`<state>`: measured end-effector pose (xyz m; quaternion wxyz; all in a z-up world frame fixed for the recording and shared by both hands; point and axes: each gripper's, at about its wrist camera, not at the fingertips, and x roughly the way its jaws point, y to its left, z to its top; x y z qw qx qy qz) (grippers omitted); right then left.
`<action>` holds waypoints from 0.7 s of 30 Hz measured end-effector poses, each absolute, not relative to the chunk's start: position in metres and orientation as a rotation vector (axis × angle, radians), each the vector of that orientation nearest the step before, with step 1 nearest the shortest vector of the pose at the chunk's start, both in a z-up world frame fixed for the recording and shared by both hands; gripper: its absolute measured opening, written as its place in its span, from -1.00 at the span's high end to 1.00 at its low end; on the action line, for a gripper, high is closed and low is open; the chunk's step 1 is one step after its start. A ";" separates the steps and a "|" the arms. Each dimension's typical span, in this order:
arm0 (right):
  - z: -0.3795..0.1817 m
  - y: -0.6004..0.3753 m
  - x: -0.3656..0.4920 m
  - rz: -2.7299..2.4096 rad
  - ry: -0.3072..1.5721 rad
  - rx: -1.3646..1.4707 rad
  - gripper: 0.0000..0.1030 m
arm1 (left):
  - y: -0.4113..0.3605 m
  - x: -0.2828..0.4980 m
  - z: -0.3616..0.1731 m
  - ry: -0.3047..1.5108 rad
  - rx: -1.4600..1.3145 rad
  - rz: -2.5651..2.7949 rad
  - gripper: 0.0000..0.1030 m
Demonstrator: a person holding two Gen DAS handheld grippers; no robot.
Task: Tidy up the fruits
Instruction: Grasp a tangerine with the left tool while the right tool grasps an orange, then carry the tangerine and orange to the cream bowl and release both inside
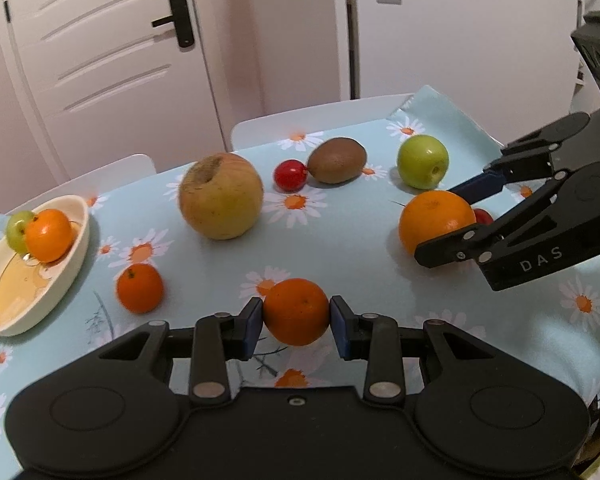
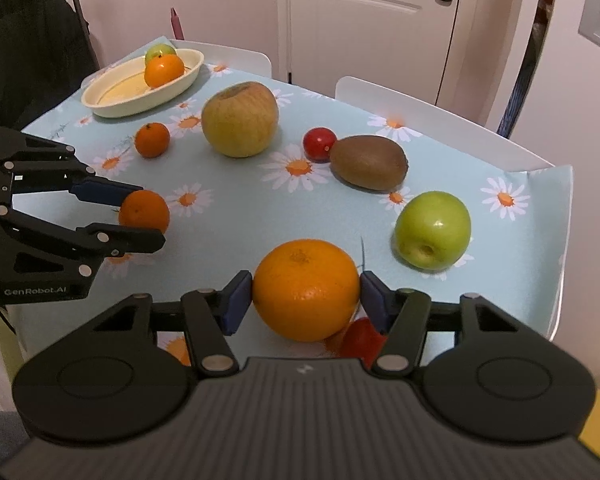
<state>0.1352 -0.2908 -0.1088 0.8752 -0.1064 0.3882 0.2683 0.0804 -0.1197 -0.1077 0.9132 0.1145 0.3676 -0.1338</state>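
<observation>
A small round orange mandarin (image 1: 296, 312) is pinched between the pads of the left gripper (image 1: 296, 316), apparently just clear of the daisy-print blue worktop (image 1: 220, 264). A large round orange (image 2: 306, 290) is bracketed by the right gripper (image 2: 306, 296), both pads at its sides; whether it is squeezed firmly cannot be told. The step in hand looks like pick-up for sorting. Next, a carry to the cream oval dish (image 1: 82, 236) at the far left is called for, where an orange fruit and a small green one are already lodged. A loose mandarin (image 1: 140, 288) and a big yellowish apple (image 1: 221, 196) are found near that route; a red tomato (image 2: 364, 338) is tucked just behind the large orange.
</observation>
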 end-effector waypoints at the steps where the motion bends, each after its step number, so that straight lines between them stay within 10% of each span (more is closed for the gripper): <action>1: -0.107 -0.289 0.134 0.564 0.806 -0.220 -0.42 | -0.118 0.080 -0.106 0.756 0.232 -0.269 0.23; 21: -0.029 -0.204 0.126 0.689 0.686 -0.186 -0.42 | -0.029 0.060 -0.049 0.701 0.159 -0.072 0.23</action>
